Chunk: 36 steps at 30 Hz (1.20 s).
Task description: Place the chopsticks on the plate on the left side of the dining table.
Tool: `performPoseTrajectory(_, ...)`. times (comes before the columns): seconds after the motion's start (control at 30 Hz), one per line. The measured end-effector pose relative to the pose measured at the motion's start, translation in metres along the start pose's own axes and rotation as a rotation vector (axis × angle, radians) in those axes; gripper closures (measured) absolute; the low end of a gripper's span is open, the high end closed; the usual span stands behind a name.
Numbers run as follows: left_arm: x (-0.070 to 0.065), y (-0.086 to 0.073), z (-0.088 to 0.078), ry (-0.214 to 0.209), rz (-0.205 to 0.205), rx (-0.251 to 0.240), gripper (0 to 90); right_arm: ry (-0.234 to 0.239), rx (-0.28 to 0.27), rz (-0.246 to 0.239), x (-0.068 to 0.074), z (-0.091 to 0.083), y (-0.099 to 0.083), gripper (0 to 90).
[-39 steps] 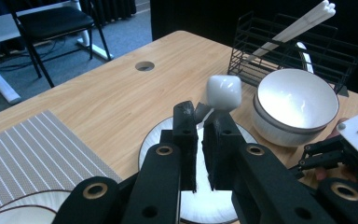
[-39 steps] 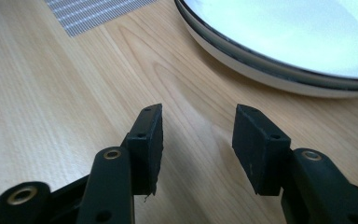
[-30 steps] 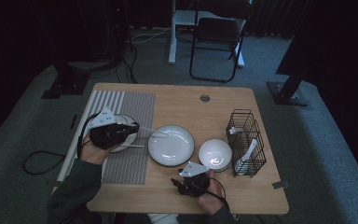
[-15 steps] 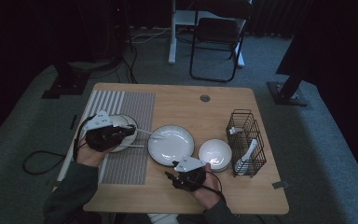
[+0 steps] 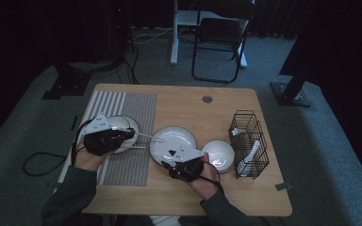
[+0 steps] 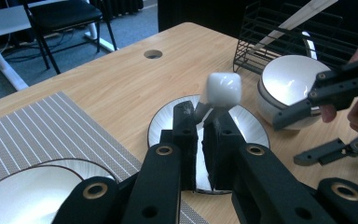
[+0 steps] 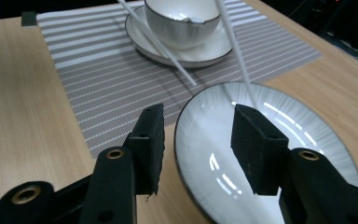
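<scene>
On the striped mat (image 5: 127,136), one bowl (image 5: 118,126) sits on a saucer (image 5: 131,136). The left gripper (image 6: 199,140) pinches a white spoon (image 6: 219,91). The right gripper (image 7: 198,140), jaws spread, straddles the plate (image 5: 173,141) rim. A second bowl (image 5: 219,155) and wire rack (image 5: 249,141) stand rightward on the tabletop (image 5: 179,99); the right gripper view reveals two chopsticks (image 7: 163,46).

Bare wood lies open behind the plate (image 5: 173,141) toward the table's (image 5: 184,101) far edge. Rightward, the bowl (image 5: 218,155) and wire rack (image 5: 250,143) block passage.
</scene>
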<state>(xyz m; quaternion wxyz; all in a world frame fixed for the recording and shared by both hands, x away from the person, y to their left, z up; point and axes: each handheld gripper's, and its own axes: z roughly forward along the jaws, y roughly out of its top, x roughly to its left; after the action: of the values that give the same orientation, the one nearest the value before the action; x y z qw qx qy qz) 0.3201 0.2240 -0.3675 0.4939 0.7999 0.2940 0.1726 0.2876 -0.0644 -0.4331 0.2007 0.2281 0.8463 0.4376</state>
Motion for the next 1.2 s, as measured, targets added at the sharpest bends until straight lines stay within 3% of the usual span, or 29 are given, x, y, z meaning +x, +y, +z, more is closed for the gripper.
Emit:
performPoseTrajectory(0.43, -0.006, -0.001, -0.004, 0.006, 0.011, 0.005, 84.9, -0.026, 0.004, 0.024, -0.015, 0.016, 0.011, 57.1)
performPoseTrajectory(0.5, -0.007, -0.002, -0.004, 0.009, 0.013, 0.009, 84.9, -0.034, 0.002, 0.021, -0.017, 0.018, 0.015, 59.8)
performPoseTrajectory(0.63, -0.006, -0.003, -0.003, 0.011, 0.005, 0.009, 84.9, -0.033, 0.001, 0.002, -0.022, 0.023, 0.023, 73.4)
performPoseTrajectory(0.83, -0.006, -0.003, -0.006, 0.011, 0.001, -0.002, 84.9, -0.059, 0.035, -0.015, -0.024, 0.039, 0.025, 80.2)
performPoseTrajectory(0.93, -0.006, -0.002, -0.008, 0.011, -0.001, -0.004, 84.9, -0.059, 0.046, -0.013, -0.026, 0.046, 0.025, 79.8)
performPoseTrajectory(0.97, -0.006, -0.002, -0.008, 0.012, 0.000, -0.003, 84.9, -0.056, 0.058, 0.006, -0.029, 0.054, 0.025, 73.1)
performPoseTrajectory(1.03, -0.007, -0.002, -0.010, 0.007, 0.000, -0.005, 84.9, -0.043, 0.071, 0.014, -0.030, 0.061, 0.025, 70.9)
performPoseTrajectory(1.2, -0.007, -0.001, -0.012, -0.021, -0.011, -0.020, 84.9, -0.036, 0.102, -0.005, -0.029, 0.074, 0.027, 66.4)
